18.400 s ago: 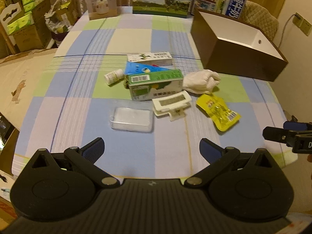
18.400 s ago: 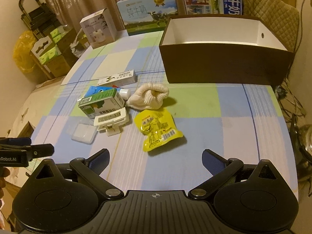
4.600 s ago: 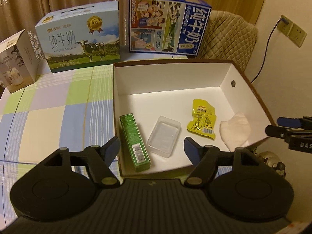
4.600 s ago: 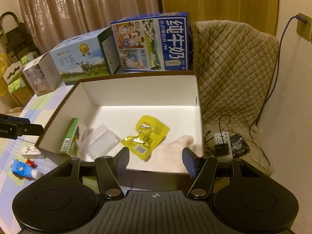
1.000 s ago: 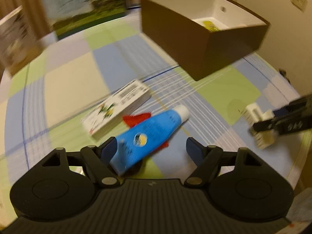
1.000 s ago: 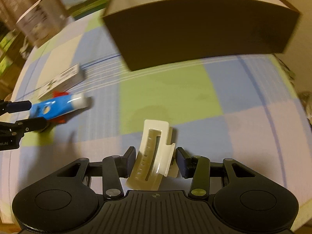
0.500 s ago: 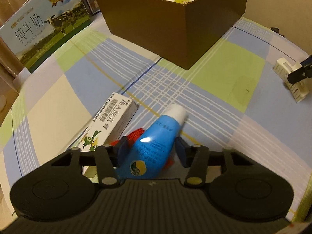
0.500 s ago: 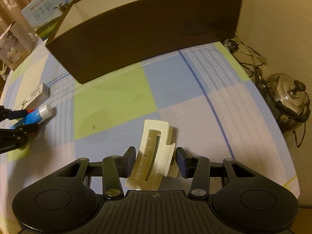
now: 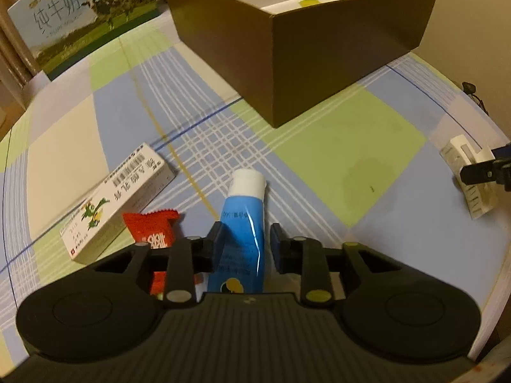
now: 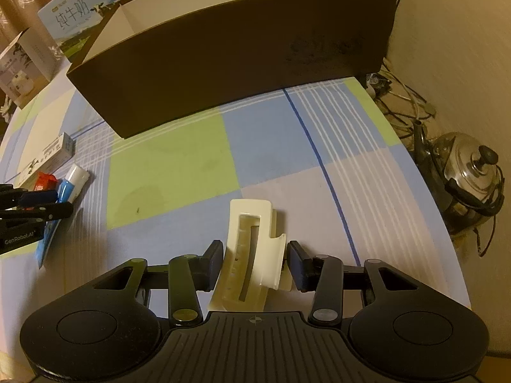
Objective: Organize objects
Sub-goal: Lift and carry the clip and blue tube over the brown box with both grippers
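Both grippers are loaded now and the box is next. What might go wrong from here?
The left gripper pinches the soft blue tube near its flat tail, so the capped end may droop or slip. The red sachet lies against the left finger and could get dragged. The right gripper holds the cream clip skewed, and it might twist loose or catch the tall wall of the brown box.

Left tool (image 9: 245, 245) seemingly grips tube (image 9: 243, 223)

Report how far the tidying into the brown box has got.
Partly done: a yellow item already lies in the brown box. In hand: the left gripper is shut on the blue tube, and the right gripper on the cream clip. Left on the tablecloth: the white carton and red packet.
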Available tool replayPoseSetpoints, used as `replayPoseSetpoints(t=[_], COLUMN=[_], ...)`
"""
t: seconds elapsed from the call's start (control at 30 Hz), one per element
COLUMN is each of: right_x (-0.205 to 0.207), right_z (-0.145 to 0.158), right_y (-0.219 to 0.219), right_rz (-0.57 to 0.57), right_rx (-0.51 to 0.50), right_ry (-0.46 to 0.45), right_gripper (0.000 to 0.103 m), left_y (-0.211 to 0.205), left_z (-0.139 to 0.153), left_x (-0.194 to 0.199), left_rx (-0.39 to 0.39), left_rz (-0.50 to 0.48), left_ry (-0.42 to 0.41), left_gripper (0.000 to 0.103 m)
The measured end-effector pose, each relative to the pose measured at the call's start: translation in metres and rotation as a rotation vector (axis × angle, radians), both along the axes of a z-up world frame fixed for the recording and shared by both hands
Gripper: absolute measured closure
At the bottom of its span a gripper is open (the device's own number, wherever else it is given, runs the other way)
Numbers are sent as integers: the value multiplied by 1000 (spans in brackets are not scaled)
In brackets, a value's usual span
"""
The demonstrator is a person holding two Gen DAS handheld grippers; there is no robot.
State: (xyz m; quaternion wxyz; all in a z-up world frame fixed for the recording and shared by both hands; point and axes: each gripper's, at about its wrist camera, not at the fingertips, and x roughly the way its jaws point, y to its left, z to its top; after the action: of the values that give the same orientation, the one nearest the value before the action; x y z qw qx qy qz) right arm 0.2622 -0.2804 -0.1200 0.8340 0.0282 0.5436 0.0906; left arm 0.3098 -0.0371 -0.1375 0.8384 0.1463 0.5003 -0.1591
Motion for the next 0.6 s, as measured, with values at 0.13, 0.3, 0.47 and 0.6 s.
replayPoseSetpoints(t=[0.13, 0.3, 0.47, 0.6], right_x=[2, 4, 6, 7], right_z=[0, 0, -1, -1], right_y=[-4, -5, -2, 1], right_rz=[4, 15, 29, 51], right_rx=[8, 8, 0, -20], right_ry=[-2, -9, -18, -27], right_gripper=[62, 62, 62, 62], left_y=[13, 11, 0, -5], left_z=[-5, -7, -8, -7], left_x=[2, 6, 7, 10], left_rx=[0, -10, 8, 25], left_rz=[25, 51, 61, 136], left_ry=[30, 37, 17, 47], left_gripper=[69, 71, 72, 72])
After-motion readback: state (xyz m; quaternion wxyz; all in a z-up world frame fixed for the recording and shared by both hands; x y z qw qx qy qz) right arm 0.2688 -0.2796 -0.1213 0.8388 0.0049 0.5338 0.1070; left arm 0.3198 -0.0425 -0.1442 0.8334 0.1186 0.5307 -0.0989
